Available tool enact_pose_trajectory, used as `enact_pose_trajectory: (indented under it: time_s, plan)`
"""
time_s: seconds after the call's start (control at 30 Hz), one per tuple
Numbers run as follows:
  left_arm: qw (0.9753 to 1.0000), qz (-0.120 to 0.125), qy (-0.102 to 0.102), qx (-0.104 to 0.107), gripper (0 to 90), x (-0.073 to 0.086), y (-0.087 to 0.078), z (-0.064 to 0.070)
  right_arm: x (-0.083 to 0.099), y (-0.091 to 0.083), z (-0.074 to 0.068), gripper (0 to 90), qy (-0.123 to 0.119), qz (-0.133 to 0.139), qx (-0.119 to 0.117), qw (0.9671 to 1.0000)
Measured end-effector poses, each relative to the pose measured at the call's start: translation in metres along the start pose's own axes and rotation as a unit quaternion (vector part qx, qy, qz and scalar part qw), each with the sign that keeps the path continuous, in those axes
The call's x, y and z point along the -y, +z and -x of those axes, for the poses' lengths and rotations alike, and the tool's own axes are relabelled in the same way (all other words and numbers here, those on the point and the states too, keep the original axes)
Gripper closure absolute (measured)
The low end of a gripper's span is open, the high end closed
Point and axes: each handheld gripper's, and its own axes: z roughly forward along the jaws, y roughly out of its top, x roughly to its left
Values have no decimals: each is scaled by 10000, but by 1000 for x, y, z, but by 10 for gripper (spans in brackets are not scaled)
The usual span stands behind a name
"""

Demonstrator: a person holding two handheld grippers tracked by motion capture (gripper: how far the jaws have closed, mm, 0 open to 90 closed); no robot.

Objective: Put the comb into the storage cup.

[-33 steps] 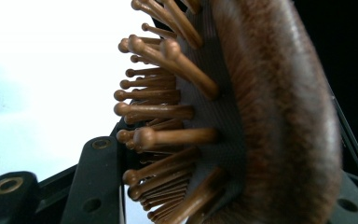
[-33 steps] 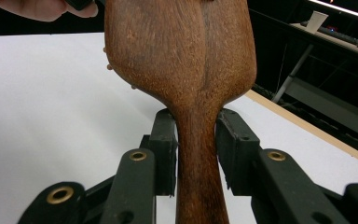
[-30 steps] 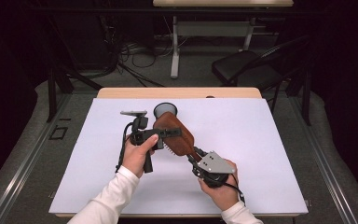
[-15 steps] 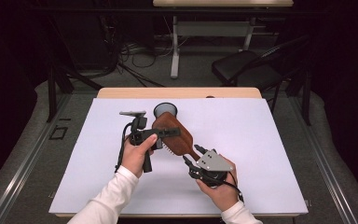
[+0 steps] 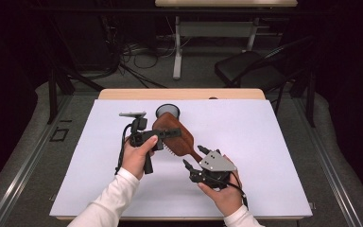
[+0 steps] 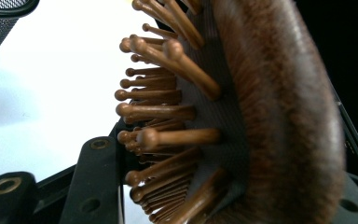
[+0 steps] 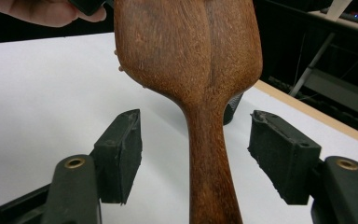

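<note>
wooden hairbrush (image 5: 172,137) handle probably clear of right gripper (image 5: 194,158) fingers

A high camera looks forward and down over the white table (image 5: 264,156). Each gripper camera sits very close to the brown wooden paddle hairbrush (image 5: 170,135), the left facing its bristles (image 6: 168,140), the right its back (image 7: 186,60).

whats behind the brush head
A black mesh cup stands on the table just behind the wooden hairbrush; its lower part is covered by the brush head, and its inside cannot be seen.
</note>
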Motion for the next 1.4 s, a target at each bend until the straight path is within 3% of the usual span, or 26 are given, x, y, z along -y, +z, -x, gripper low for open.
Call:
enact_pose_trajectory:
  time_s: [0.27, 0.47, 0.87, 0.97, 1.3, 1.4]
  plan:
    - [10000, 33, 7, 0, 506, 0, -1, 0, -2, 0, 0, 340, -93, 0, -63, 9999]
    - [10000, 60, 48, -16, 506, -1, -1, -1, -6, -3, 4, 322, -7, -15, -58, 10000]
    - [10000, 75, 18, -23, 507, -2, -2, -1, -13, -11, 17, 254, 559, -58, -246, 9981]
    - [9999, 87, 53, -23, 507, -2, -2, -2, -15, -14, 20, 184, 594, -105, -299, 9977]
    - [9999, 108, 58, -39, 507, -3, -3, -2, -18, -19, 23, 128, 640, -157, -495, 9966]
    - [9999, 105, 56, -40, 507, -3, -4, -2, -20, -20, 24, 23, 609, -192, -496, 9967]
